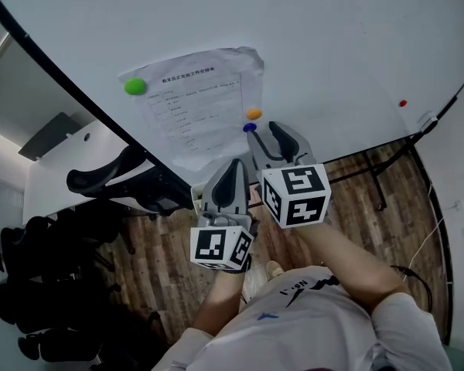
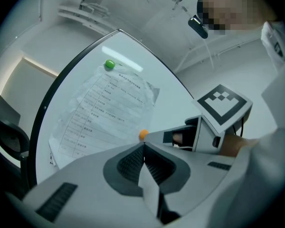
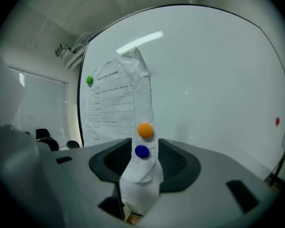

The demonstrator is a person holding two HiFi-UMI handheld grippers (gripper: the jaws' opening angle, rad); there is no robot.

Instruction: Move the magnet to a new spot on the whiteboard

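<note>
A whiteboard [image 1: 332, 45] carries a printed sheet of paper [image 1: 201, 107]. A green magnet [image 1: 135, 86] pins its top left corner. An orange magnet [image 3: 145, 129] and a blue magnet [image 3: 142, 151] sit close together at its lower right edge. My right gripper [image 3: 144, 144] stands open at the board, the blue magnet between its jaws with a gap on each side. In the head view the right gripper [image 1: 264, 134] points at the blue magnet [image 1: 250, 127]. My left gripper [image 2: 143, 146] is shut and empty, lower and left of the right one, off the board.
A small red magnet [image 1: 403, 103] sits far right on the board, near its black frame. Below the board are a black chair [image 1: 100, 178], the stand's legs [image 1: 379, 184] and a wooden floor. Bare whiteboard spreads right of the paper.
</note>
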